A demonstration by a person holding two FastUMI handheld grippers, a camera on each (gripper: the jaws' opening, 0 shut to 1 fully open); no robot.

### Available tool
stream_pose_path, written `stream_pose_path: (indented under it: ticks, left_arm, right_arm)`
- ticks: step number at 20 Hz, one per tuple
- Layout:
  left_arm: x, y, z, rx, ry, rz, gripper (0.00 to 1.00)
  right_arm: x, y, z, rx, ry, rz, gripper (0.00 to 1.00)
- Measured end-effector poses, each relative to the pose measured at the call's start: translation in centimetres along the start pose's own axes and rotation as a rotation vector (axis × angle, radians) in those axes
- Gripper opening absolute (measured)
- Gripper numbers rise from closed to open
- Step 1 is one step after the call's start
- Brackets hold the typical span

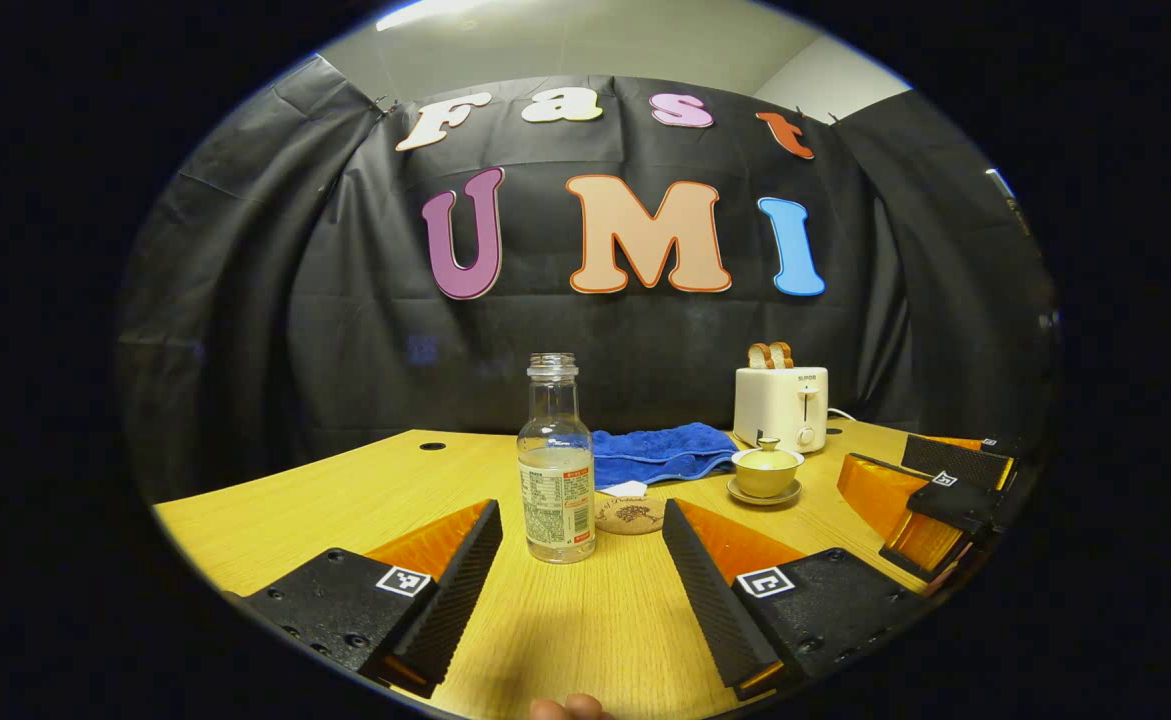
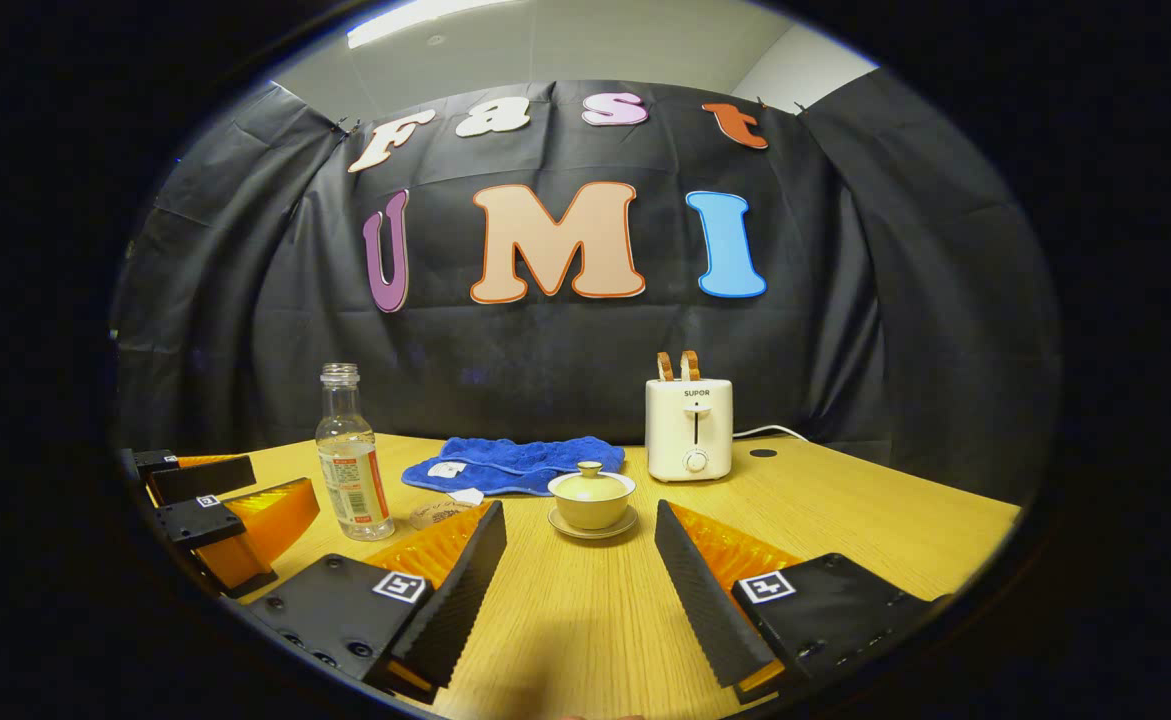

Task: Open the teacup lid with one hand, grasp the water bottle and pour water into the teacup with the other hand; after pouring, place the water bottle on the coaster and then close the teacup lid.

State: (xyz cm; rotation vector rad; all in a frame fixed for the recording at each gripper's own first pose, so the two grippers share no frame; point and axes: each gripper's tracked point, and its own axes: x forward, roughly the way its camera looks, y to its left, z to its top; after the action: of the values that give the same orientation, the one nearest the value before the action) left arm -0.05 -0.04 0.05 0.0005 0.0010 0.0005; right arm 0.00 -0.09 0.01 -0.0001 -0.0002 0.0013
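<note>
Counter (image 1: 295, 500): wood-grain, carries everything below.

Toaster (image 2: 688, 428): far side, two slices up; not part of the task.

Towel (image 2: 515, 463): crumpled behind the teacup; leave alone.

Left gripper (image 1: 580, 560): fingers wide, holding nothing, lined up on the bottle. Right gripper (image 2: 580, 560): fingers wide, holding nothing, lined up on the teacup.

Bottle (image 1: 556, 460): upright, uncapped, roughly half full, standing just ahead of the left gripper's gap. Judged best taken at the labelled body, fingers level, closing slowly so the open neck does not slosh.

Teacup (image 2: 592, 497): on its saucer (image 2: 592, 527), lid on, near the middle of the counter, ahead of the right gripper.

Coaster (image 1: 630, 514): flat, just beside the bottle, between it and the teacup.

Lid knob (image 2: 592, 468): small; the step in hand appears to be the first lift. Judged best approached from above, fingers narrowed round the knob, lifted straight up so the cup stays seated.
</note>
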Motion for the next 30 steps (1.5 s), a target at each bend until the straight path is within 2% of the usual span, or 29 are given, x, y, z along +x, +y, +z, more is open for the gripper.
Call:
stream_pose_path:
  ticks: [7, 15, 23, 26, 27, 30]
  left_arm:
    - [0.0, 0.0, 0.0, -0.001, -0.001, 0.001, 0.94]
    - [0.0, -0.1, 0.0, 0.000, -0.001, 0.001, 0.94]
    - [0.0, -0.1, 0.1, -0.001, -0.001, 0.001, 0.95]
    - [0.0, -0.1, 0.0, -0.001, -0.001, 0.001, 0.95]
    - [0.1, -0.1, 0.0, -0.001, 0.000, 0.001, 0.95]
    - [0.1, -0.1, 0.0, -0.001, -0.001, 0.001, 0.94]
  right_arm:
    - [0.8, -0.2, -0.3, 0.000, 0.006, 0.004, 0.97]
    - [9.6, -1.3, -0.5, -0.003, 0.014, -0.007, 0.96]
    - [17.9, 0.0, -1.5, -0.025, 0.058, 0.020, 0.96]
    - [20.1, -0.2, -2.3, -0.024, 0.105, 0.016, 0.94]
    - [20.4, -0.1, -2.5, -0.025, 0.121, 0.016, 0.99]
    - [21.2, 0.3, -2.6, -0.038, 0.137, 0.027, 0.96]
